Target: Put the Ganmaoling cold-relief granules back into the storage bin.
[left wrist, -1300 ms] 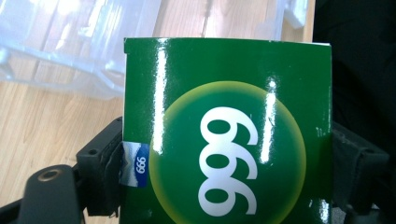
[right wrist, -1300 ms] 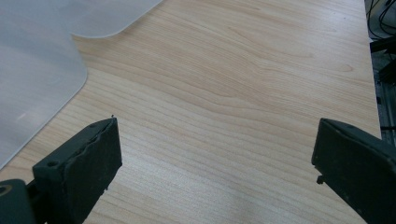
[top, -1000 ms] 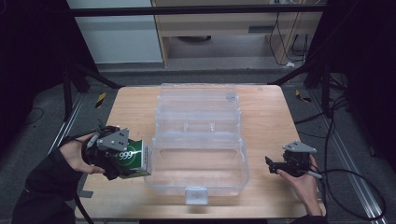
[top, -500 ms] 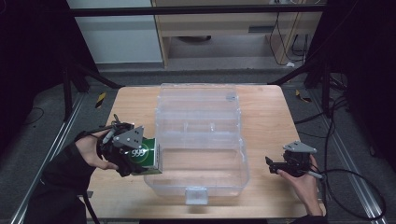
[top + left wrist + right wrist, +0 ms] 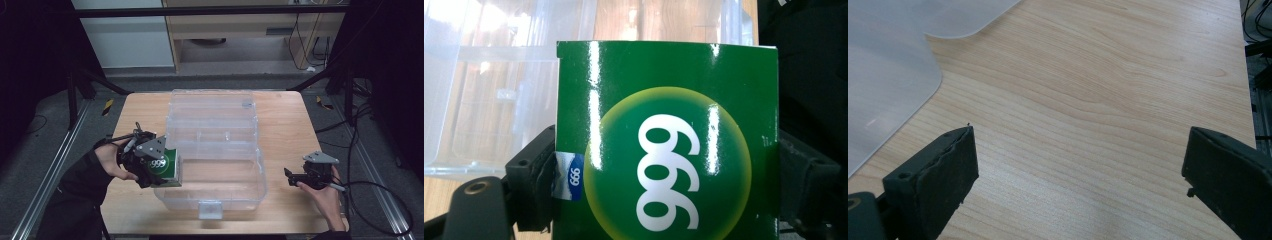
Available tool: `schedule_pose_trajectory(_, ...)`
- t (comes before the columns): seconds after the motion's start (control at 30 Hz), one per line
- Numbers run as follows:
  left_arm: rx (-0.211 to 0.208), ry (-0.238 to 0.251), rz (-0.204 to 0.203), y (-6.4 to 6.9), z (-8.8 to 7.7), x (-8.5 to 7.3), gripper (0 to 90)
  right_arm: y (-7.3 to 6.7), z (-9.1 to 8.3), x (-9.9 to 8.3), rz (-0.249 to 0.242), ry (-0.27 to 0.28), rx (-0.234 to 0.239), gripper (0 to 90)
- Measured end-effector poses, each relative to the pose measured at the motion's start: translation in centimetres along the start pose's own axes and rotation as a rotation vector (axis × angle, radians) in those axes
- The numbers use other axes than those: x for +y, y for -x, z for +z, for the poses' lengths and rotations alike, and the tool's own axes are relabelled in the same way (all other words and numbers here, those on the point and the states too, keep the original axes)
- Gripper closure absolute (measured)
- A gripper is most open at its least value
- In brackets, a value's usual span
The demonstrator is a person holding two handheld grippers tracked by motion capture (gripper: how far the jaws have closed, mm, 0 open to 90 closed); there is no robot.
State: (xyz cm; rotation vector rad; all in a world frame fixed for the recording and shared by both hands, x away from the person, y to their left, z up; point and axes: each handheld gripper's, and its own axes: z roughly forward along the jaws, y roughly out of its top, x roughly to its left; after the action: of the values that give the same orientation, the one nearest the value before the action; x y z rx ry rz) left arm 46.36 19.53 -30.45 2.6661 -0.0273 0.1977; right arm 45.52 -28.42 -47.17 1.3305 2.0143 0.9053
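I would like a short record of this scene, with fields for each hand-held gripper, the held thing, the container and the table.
left hand-held gripper: shut on the glossy green cardboard box with white "999" print, at the container's left edge
right hand-held gripper: jaws open, nothing between them, over bare table right of the container
container: clear plastic storage box, lid open, interior looks empty
table: light wooden tabletop
box position: not yet inside the container

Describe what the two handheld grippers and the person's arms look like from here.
Both are black. The left gripper and right gripper each carry a grey three-cornered plate on top. The right gripper's jaws end in thick, blocky black pads, and a black cable trails from it. The person's left forearm wears a dark long sleeve.
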Motion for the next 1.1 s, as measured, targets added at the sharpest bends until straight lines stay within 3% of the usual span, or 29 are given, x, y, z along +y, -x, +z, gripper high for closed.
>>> schedule_pose_trajectory(0.77,-0.041,-0.036,0.029,-0.4,3.3,0.5,15.1,-0.1,0.1,-0.1,-0.003,-0.01,0.0,1.9)
schedule_pose_trajectory(1.1,-0.057,-0.042,0.016,-0.3,4.7,0.2,15.0,-0.2,0.1,-0.1,-0.005,-0.012,0.003,1.9)
